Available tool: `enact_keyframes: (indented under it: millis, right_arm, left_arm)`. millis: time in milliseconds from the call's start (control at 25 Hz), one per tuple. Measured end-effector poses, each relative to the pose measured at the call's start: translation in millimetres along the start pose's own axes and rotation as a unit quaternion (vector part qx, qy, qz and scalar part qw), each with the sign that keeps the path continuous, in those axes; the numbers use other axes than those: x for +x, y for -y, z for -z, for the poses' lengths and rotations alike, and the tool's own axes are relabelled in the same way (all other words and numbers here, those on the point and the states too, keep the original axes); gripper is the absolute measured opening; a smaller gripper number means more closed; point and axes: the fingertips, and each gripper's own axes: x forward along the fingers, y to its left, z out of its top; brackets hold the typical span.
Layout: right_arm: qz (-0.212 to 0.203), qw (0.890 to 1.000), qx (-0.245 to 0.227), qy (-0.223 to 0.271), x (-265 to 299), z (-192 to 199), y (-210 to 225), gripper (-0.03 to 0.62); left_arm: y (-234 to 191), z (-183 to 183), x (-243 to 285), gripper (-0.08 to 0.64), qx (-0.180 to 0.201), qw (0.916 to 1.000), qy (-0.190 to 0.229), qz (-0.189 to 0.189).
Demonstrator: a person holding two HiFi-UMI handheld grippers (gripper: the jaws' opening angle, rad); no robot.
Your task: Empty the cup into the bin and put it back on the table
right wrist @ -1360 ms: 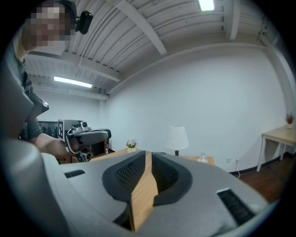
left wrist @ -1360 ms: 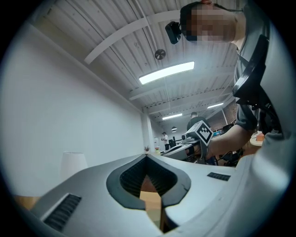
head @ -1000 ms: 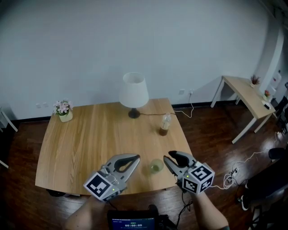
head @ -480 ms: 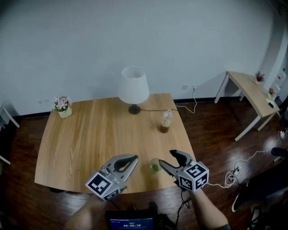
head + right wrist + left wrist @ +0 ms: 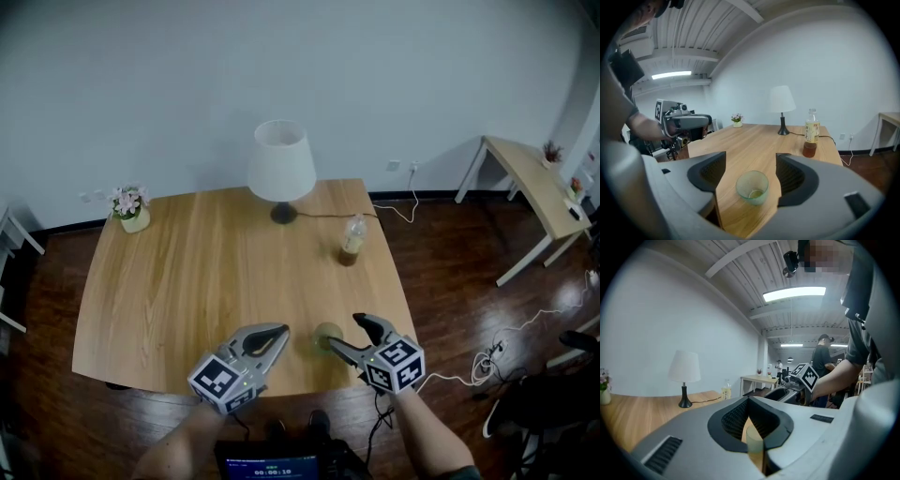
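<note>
Our right tool (image 5: 751, 163) has just spread its jaws and dropped to frame the translucent green cup (image 5: 752, 187), pads clear of it. The cup stands upright near the desk's (image 5: 187, 272) front edge, with greenish dregs inside. To us this reads as lining up a grasp. Our left tool (image 5: 749, 404) is pressed together, empty.

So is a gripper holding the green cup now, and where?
No, nothing is held. The right gripper has just been opening its jaws, and the cup stands between them, untouched. The left gripper is shut and empty.
</note>
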Motion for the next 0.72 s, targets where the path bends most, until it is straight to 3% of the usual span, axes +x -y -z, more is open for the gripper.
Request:
enact_keyframes:
  millis: [120, 200, 600, 680, 720]
  right_arm:
    - [-0.006, 1.0, -0.002, -0.013, 5.8, 15.5, 1.6, 0.344]
    - [-0.008, 1.0, -0.008, -0.021, 10.1, 25.2, 1.3, 0.38]
    - [-0.015, 0.998, -0.011, -0.061, 34.6, 63.4, -1.5, 0.38]
    - [-0.012, 0.998, -0.01, -0.065, 38.7, 70.6, -0.3, 0.439]
    - [-0.012, 0.998, -0.011, -0.067, 40.4, 73.5, 0.1, 0.439]
  left_arm:
    - [-4.2, 12.7, 2.3, -0.008, -0.01, 0.9998, -0.012, -0.014]
    - [-6.0, 20.8, 3.5, -0.008, -0.011, 0.9996, -0.017, -0.019]
    - [-22.1, 60.8, 6.3, -0.008, -0.022, 0.9975, -0.045, -0.049]
    - [-23.9, 69.6, 6.1, -0.008, -0.028, 0.9969, -0.051, -0.052]
    - [-24.2, 73.2, 6.5, -0.006, -0.03, 0.9967, -0.053, -0.053]
